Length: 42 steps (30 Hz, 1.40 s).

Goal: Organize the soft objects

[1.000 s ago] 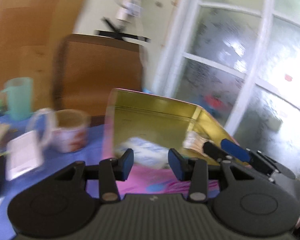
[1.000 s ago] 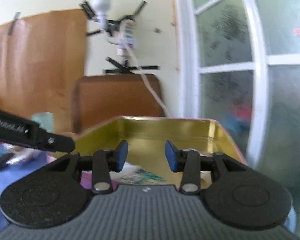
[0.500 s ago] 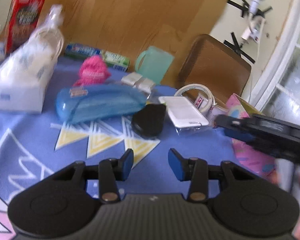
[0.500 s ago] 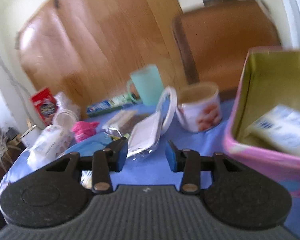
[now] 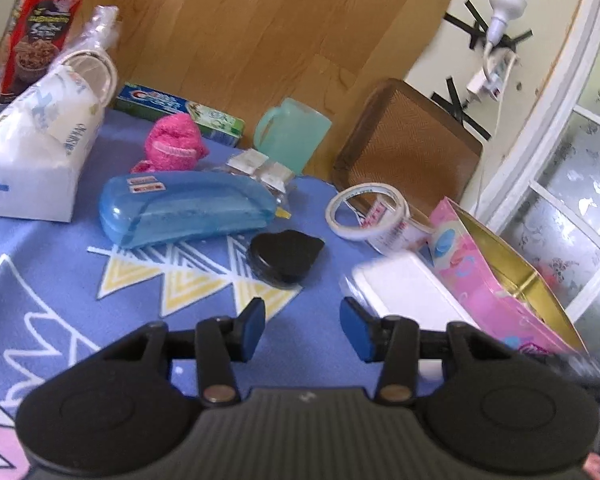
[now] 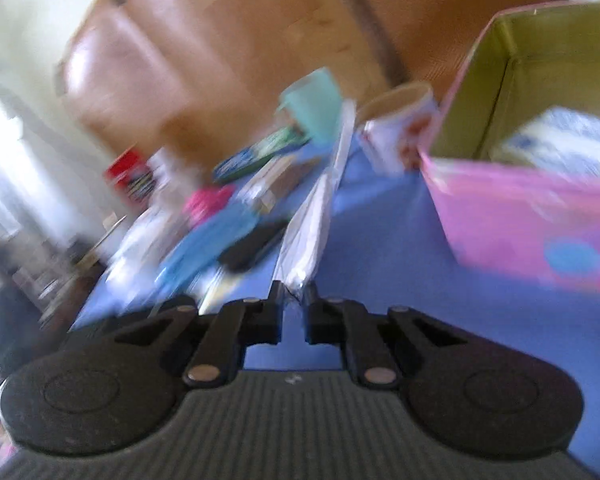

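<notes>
The right gripper (image 6: 293, 300) is clamped on the near edge of a flat white packet in clear wrap (image 6: 320, 200), which is held edge-up over the blue tablecloth (image 6: 380, 240), left of the pink box (image 6: 532, 216). The packet should be carried right, lifted clear of the box's near wall, and released only once inside. The left gripper (image 5: 302, 328), its jaws opening with nothing between them, hangs over the cloth; the pink fuzzy item (image 5: 176, 142), farther left, seems the likeliest next pick.
</notes>
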Motion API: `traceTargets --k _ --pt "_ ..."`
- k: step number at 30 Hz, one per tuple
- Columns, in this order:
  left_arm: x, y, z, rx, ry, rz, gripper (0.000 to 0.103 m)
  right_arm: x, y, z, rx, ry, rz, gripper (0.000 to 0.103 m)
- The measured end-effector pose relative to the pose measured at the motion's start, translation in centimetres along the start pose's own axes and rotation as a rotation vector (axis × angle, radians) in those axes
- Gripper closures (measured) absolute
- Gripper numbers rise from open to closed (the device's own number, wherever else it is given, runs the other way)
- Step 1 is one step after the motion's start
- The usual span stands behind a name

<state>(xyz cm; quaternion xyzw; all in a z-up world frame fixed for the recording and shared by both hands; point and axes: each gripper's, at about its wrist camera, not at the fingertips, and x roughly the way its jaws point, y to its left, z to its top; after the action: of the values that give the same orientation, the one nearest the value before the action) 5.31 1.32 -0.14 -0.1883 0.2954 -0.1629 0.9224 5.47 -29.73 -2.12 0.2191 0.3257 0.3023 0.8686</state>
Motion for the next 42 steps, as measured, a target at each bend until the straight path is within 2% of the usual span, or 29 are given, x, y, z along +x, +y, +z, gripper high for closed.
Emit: traceTargets --k 2,6,8,10,15,17,21,23,24,26,32,39,42 --pt "0.3 -1.0 -0.1 0.039 0.020 -0.016 0.057 -2.7 -0.9 -1.0 -0.028 0.001 -0.010 0.086" --pt "1.2 -4.3 -0.2 0.109 0.044 -0.075 0.049 -6.6 -1.3 -1.9 -0.085 -0.142 -0.254 0.056" --pt "2.1 -6.1 -0.2 0.144 0.061 -0.102 0.047 -7.7 -1.1 -2.6 -0.102 -0.189 -0.273 0.055" --pt "3.0 -7.5 -0.3 0.179 0.077 -0.110 0.044 -7.6 -0.4 -3.4 -0.132 -0.194 -0.262 0.052" --pt "5.2 -9.5 -0.5 0.211 0.136 -0.113 0.040 -5.0 2.5 -5.8 -0.359 -0.169 -0.316 0.040" --pt "5.6 -9.7 -0.8 0.215 0.156 -0.106 0.040 -4.1 2.7 -6.3 -0.421 -0.163 -0.356 0.040" --pt "5.9 -9.7 -1.9 0.225 0.193 -0.103 0.045 -2.0 1.7 -5.8 -0.419 -0.120 -0.415 0.040" --pt "5.7 -10.0 -2.2 0.245 0.195 -0.114 0.063 -1.7 1.5 -5.8 -0.406 -0.123 -0.401 0.047" --pt "5.5 -10.2 -2.1 0.232 0.204 -0.131 0.065 -1.6 1.8 -5.7 -0.408 -0.128 -0.395 0.053" --pt "4.5 -11.1 -1.4 0.237 0.162 -0.132 0.065 -2.3 3.0 -5.8 -0.442 -0.185 -0.426 0.053" --pt "3.1 -15.8 1.4 0.333 0.033 -0.216 0.066 -5.9 3.9 -4.1 -0.497 -0.393 -0.492 0.053" --pt "8.3 -23.3 2.1 0.460 -0.008 -0.233 0.063 -7.4 -0.6 0.5 -0.377 -0.450 -0.650 0.053" --pt "11.6 -25.6 2.0 0.485 -0.002 -0.159 0.061 -6.4 -2.4 2.4 -0.356 -0.462 -0.806 0.050"
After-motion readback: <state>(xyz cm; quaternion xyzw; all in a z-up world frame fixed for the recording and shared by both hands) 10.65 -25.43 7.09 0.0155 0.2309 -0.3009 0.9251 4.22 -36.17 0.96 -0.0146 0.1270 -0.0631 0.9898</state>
